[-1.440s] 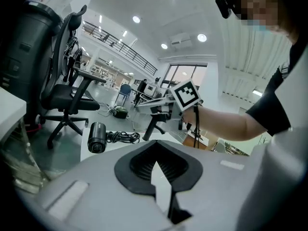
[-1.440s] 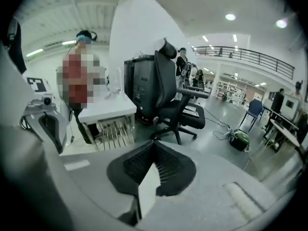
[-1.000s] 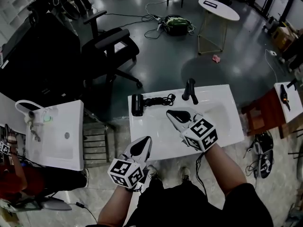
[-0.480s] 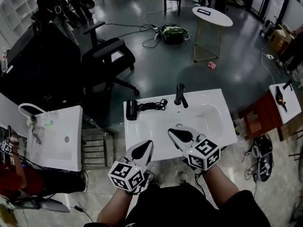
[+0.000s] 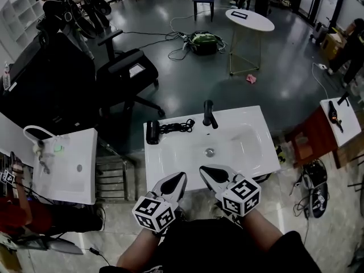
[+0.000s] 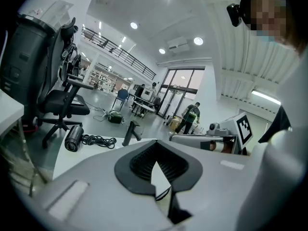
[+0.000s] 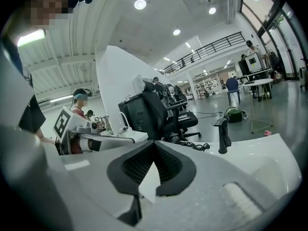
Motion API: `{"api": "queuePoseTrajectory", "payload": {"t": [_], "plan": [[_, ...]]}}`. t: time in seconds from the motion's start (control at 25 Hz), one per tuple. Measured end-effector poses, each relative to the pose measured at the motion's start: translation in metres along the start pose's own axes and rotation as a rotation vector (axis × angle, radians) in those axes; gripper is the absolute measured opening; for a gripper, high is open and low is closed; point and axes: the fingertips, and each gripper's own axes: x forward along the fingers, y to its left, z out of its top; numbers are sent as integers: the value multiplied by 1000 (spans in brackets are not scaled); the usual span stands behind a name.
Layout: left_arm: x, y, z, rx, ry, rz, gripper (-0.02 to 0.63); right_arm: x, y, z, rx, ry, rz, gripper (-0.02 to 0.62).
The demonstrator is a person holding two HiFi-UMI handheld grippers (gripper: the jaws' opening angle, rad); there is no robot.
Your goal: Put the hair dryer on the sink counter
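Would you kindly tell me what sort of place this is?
Probably an open lab or workshop, not a bathroom: a freestanding sink counter, an office chair and a white table on a wide floor.

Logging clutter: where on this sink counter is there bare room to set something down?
Bare: the counter left of the basin, between the hair dryer and the near edge. Crowded: the back edge, with hair dryer, cord and faucet.

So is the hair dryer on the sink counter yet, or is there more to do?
It looks done: the hair dryer lies on the white sink counter, back left, its cord coiled beside it. Nothing is in hand; the left gripper and right gripper are both shut and empty at the near edge. Nothing seems left.
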Motion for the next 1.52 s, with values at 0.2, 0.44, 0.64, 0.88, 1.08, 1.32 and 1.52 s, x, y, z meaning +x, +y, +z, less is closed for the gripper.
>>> {"api": "queuePoseTrajectory", "payload": {"t": [0.2, 0.44, 0.64, 0.88, 1.08, 1.32, 1.52], "plan": [[5, -11, -10, -15, 5, 4, 3, -13, 4, -9, -15, 13, -1, 0], [7, -21, -18, -21, 9, 13, 2, -19, 5, -19, -16, 25, 13, 0], [4, -20, -23, -31, 9, 40, 2, -20, 4, -24, -12, 41, 33, 1], [2, -18, -26, -27, 16, 56, 2, -16, 8, -29, -13, 56, 62, 0], [0, -20, -27, -12, 19, 62, 2, -16, 10, -30, -14, 60, 76, 0], [-4, -20, -30, -15, 21, 68, 3, -18, 15, -31, -22, 64, 87, 0], [-6, -23, -31, -16, 18, 65, 2, -19, 19, -32, -32, 70, 95, 0]]}}
